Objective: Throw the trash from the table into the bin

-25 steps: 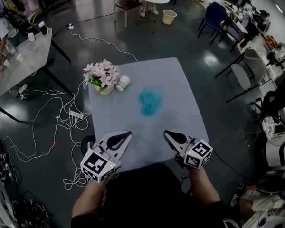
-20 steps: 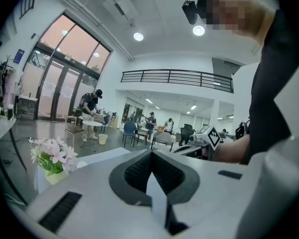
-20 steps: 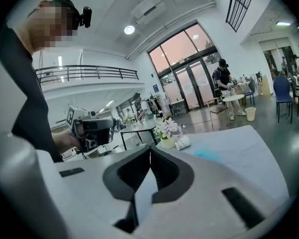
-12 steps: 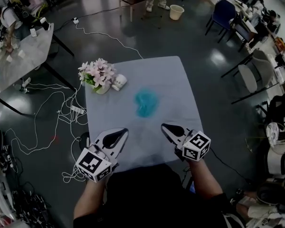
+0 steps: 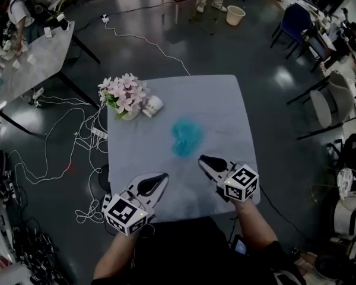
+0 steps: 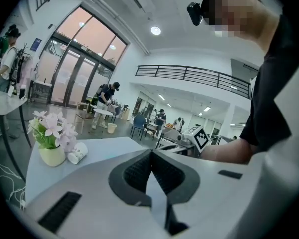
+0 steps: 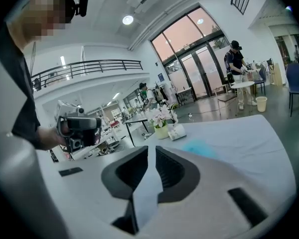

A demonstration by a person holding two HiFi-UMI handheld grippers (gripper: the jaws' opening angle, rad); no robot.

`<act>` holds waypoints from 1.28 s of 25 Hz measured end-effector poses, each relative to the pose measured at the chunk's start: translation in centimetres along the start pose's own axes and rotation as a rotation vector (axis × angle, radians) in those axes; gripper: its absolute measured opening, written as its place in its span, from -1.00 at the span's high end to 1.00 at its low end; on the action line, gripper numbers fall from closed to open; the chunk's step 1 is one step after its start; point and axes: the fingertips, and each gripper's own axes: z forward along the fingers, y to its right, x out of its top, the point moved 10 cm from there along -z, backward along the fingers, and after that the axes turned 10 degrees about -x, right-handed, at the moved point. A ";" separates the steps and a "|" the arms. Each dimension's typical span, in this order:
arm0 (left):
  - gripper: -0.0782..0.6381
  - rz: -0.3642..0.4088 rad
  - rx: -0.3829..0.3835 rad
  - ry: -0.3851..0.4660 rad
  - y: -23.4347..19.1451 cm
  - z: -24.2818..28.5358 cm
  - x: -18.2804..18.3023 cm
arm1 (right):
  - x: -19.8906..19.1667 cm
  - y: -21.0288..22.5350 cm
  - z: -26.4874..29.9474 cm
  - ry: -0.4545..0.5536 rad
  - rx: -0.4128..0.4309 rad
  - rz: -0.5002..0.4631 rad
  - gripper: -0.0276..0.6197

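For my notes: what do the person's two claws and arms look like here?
The left claw and right claw are pale grey shells with dark ribbed inner pads, tapering to a point. Each carries a white cube printed with black square markers. The person wears a black short-sleeved top; the forearms are uncovered.

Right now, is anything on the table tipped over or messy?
Yes. The white cup lies on its side beside the flower vase, and a crumpled blue thing sits loose in the middle of the table.
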 end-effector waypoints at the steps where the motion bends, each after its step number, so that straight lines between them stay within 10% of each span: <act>1: 0.75 -0.003 0.002 0.000 -0.3 0.5 -0.2 | -0.2 0.7 0.7 -0.012 0.006 0.001 0.89; 23: 0.75 -0.083 0.088 -0.039 -9.6 8.5 -3.5 | -3.7 11.4 13.2 -0.146 0.012 -0.271 -0.13; 32: 0.75 -0.101 0.090 -0.069 -10.3 7.1 -5.1 | -5.6 9.7 18.1 -0.239 0.047 -0.348 -0.20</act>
